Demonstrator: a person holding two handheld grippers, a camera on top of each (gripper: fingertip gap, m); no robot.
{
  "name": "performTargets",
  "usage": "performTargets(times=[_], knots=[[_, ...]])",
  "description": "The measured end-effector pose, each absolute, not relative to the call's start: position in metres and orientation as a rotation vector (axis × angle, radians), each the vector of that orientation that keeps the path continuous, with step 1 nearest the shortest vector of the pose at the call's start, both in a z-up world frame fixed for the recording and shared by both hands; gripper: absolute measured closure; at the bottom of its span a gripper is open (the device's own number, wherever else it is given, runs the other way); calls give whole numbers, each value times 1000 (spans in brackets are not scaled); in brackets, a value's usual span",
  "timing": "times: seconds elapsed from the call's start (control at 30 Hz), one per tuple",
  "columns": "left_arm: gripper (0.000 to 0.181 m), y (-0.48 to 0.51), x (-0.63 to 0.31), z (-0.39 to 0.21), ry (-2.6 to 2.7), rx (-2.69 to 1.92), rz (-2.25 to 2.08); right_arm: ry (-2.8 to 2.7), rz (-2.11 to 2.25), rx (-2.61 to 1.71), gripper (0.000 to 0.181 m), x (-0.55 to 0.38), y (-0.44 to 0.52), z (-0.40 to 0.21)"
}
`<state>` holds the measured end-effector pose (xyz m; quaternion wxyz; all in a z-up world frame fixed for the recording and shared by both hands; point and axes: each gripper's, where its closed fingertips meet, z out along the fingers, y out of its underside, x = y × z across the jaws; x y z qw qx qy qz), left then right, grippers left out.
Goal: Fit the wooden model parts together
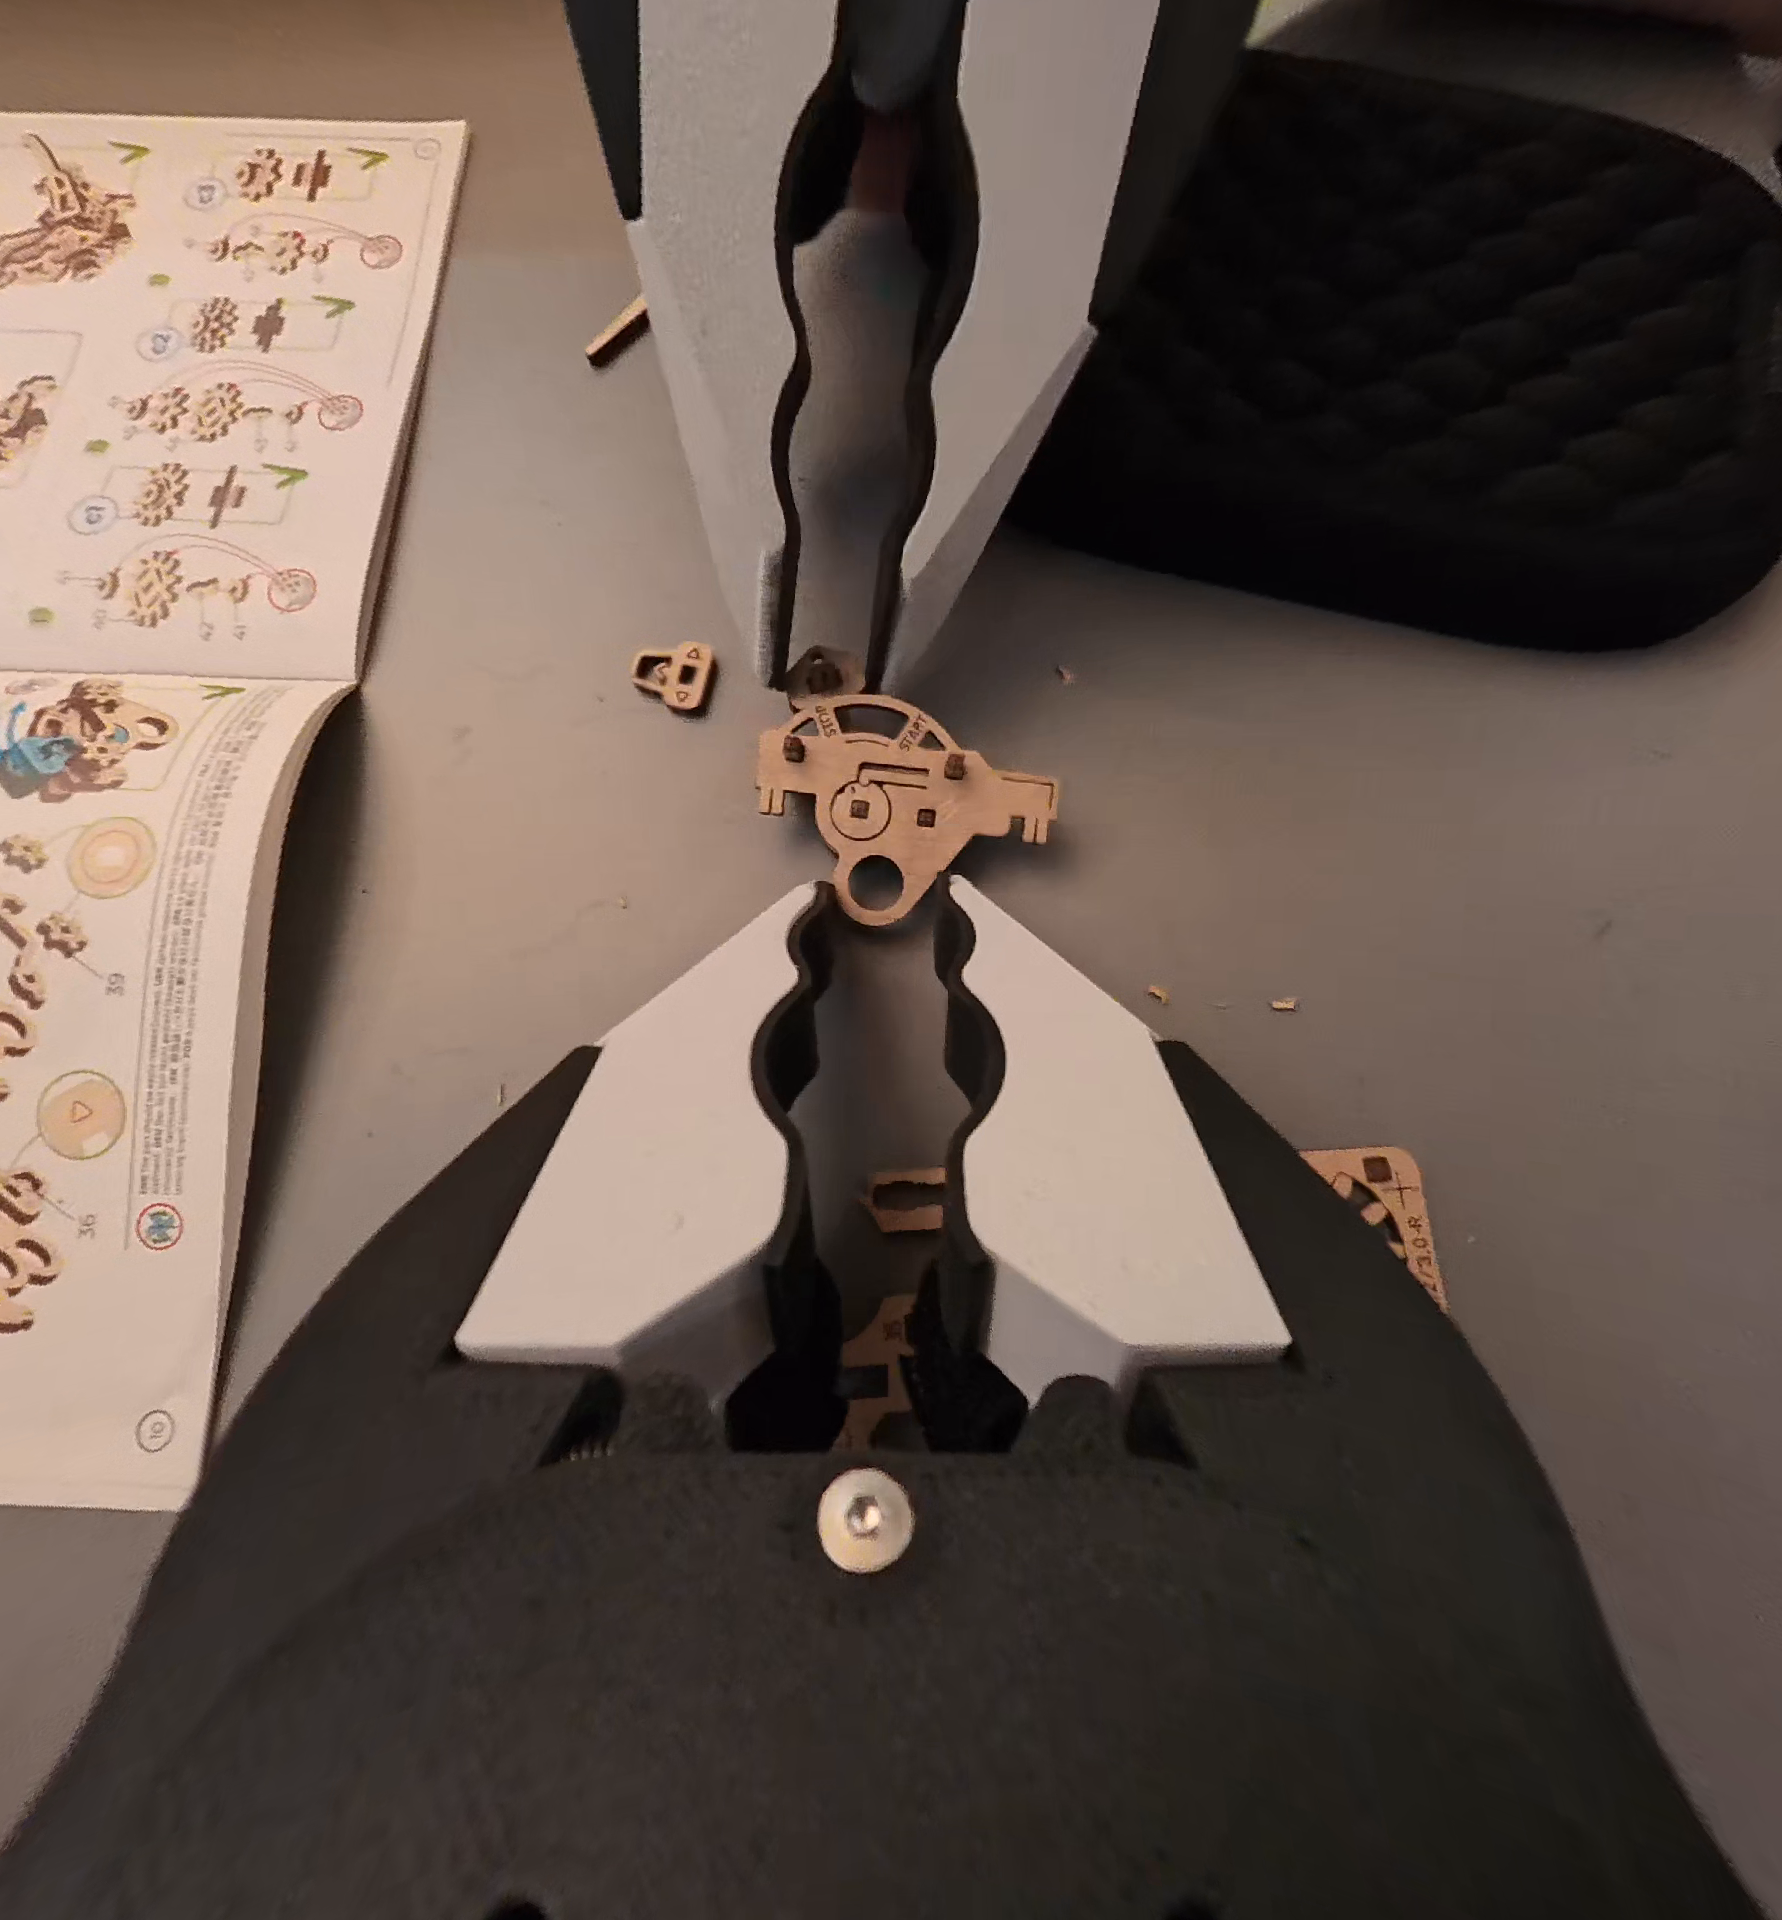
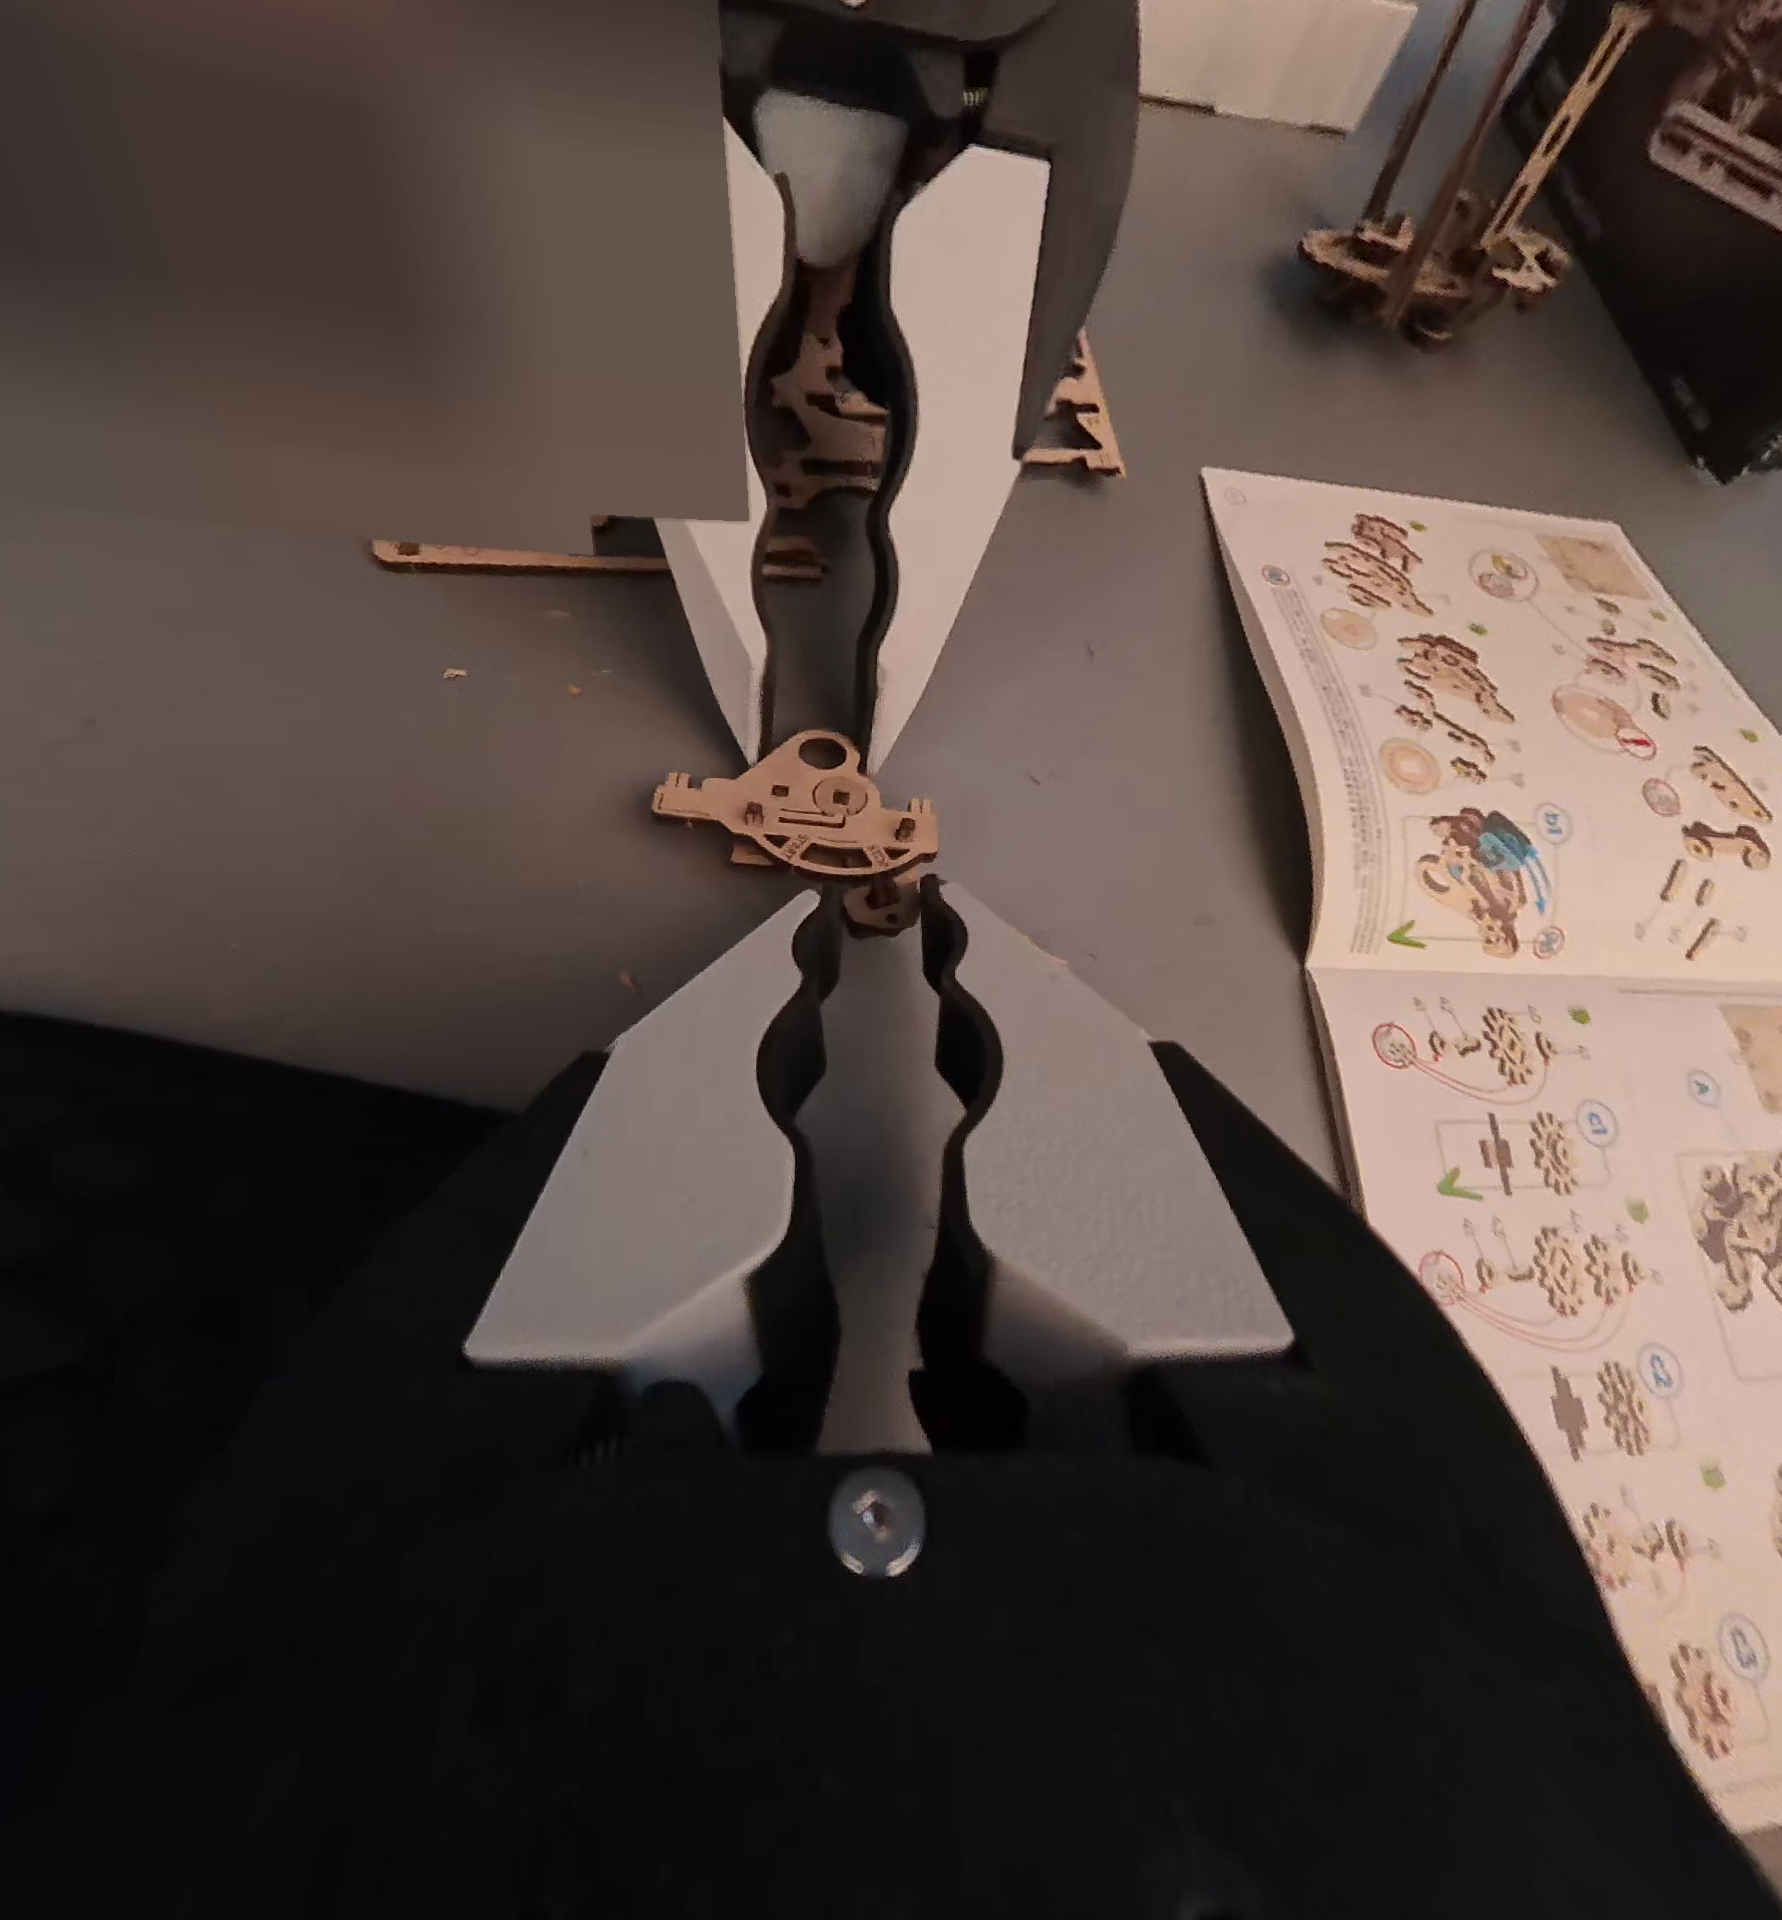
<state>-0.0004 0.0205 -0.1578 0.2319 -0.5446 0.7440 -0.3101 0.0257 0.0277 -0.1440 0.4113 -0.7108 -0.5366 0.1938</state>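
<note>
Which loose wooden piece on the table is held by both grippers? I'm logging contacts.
The flat plate with the arc window and round hole, between the left gripper and the right gripper. The small buckle-shaped piece lies apart, untouched.

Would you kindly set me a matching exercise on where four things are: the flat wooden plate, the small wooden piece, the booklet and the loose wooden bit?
Things:
1. flat wooden plate
2. small wooden piece
3. booklet
4. loose wooden bit

Places:
A. lying open on the table
B. gripped at its ring end by the left claw
C. lying free on the table
D. pinched in the right claw

Pairs: 1-B; 2-D; 3-A; 4-C
</note>
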Motion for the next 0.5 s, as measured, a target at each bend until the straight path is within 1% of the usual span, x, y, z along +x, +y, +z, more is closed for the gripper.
performTargets(times=[0.03,0.17,0.37,0.4,0.47,0.5], knots=[[164,19,-1,-158,2059,-1483,-848,-1352,510,-1774,168,25,26,-142],[165,9,-4,-158,2112,-1437,-884,-1361,618,-1716,168,19,17,-133],[166,13,-2,-158,2086,-1442,-850,-1330,616,-1744,168,23,23,-136],[166,16,-1,-156,2065,-1445,-835,-1310,609,-1768,167,25,26,-138],[167,24,2,-149,2000,-1438,-806,-1235,587,-1845,155,34,36,-141],[167,29,3,-144,1960,-1430,-788,-1205,594,-1872,153,37,38,-141]])
